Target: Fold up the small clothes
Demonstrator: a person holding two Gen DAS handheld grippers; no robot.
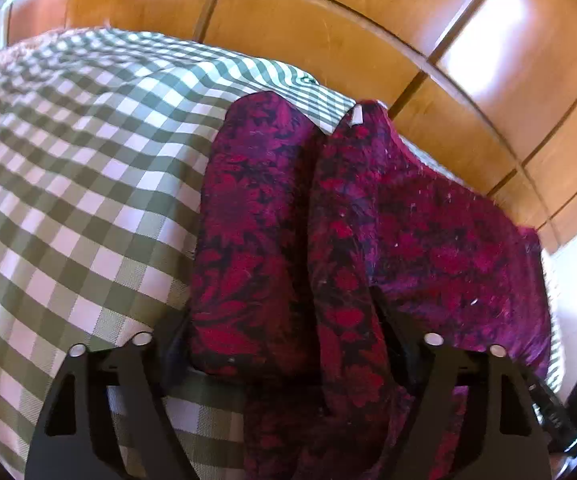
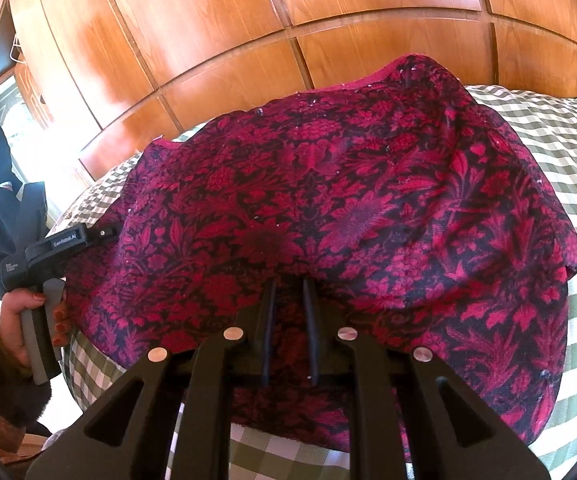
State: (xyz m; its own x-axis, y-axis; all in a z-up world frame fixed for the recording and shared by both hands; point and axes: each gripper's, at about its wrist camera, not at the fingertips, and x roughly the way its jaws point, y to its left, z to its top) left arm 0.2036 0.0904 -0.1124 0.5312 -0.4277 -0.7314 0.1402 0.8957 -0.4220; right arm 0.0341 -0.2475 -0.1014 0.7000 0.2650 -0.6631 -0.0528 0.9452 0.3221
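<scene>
Writing is read only in the right wrist view, at the left edge of the frame: a light label on the black body of the left gripper seems to say "GenRobot.AI", and a smaller print under it is too small to be read. That gripper is held by a hand with red-painted nails, below a dark sleeve. Its tip is lost at the edge of the cloth.

In the middle of the same view, the red and black flowered garment is spread over a green and white checked cover, and wooden panels are seen behind in the upper part. The fingers of the right gripper are nearly together at the lower centre and a fold of the garment is pinched between them.

In the left wrist view, the checked cover fills the left half. The garment is bunched in two thick rolls from the centre to the right. The left gripper is about two-thirds open, with the cloth lying between its fingers; whether the pads press on it cannot be told.
</scene>
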